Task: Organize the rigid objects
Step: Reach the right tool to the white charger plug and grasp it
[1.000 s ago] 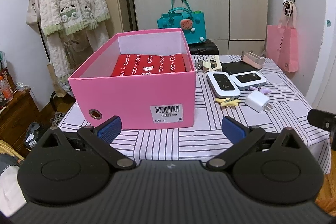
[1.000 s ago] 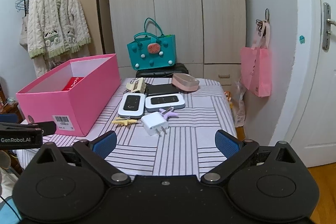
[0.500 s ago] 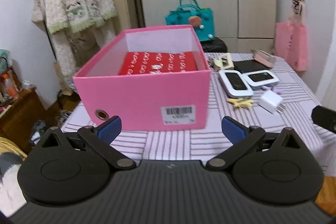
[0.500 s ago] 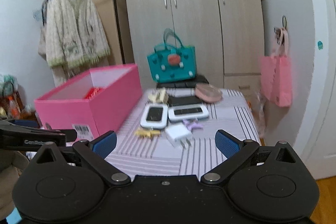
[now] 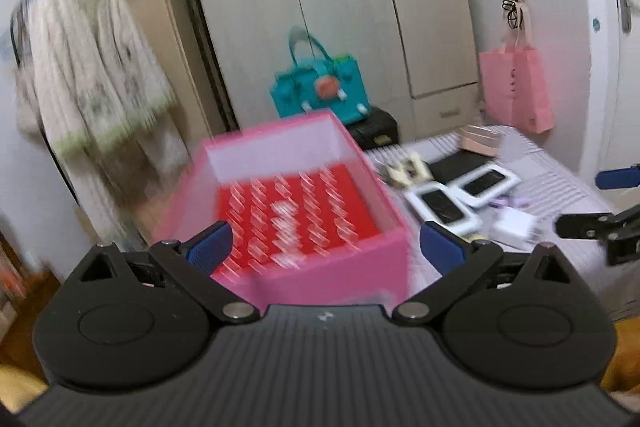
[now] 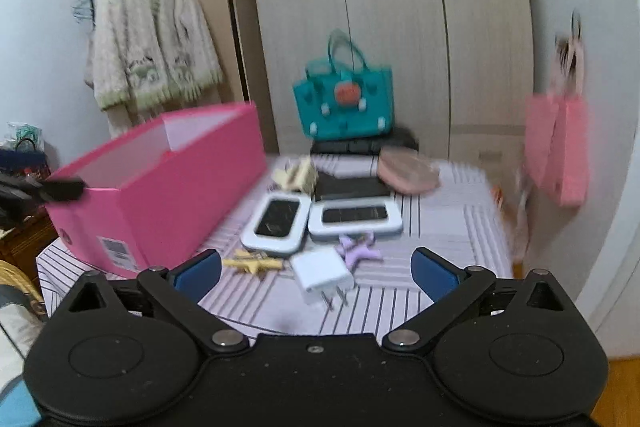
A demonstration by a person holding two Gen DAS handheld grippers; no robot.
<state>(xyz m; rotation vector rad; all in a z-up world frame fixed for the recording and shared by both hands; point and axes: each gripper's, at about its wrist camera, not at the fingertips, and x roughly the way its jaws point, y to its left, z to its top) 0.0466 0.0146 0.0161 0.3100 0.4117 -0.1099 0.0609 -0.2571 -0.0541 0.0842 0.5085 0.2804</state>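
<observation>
A pink box [image 5: 332, 267] [image 6: 168, 203] stands on the striped table [image 6: 440, 267] with a red patterned item [image 5: 296, 211] inside. Right of it lie two white-framed devices [image 6: 278, 219] [image 6: 354, 217], a white charger plug [image 6: 322, 273], a yellow clip [image 6: 252, 263], a purple clip [image 6: 358, 251], a black flat item [image 6: 352, 187], a cream clip [image 6: 296, 175] and a pink case [image 6: 408, 171]. My left gripper [image 5: 324, 247] is open and empty above the box's near edge. My right gripper [image 6: 316, 273] is open and empty, just before the charger.
A teal handbag [image 6: 344, 103] sits on a black case behind the table. A pink bag [image 6: 560, 147] hangs on the right wall. A wardrobe [image 6: 360, 7] stands at the back, a hanging cardigan [image 6: 152, 35] at the left.
Both grippers have risen and moved forward over the table. The left one now looks down into the pink box; the right one is closer to the small objects. Both stay open.
</observation>
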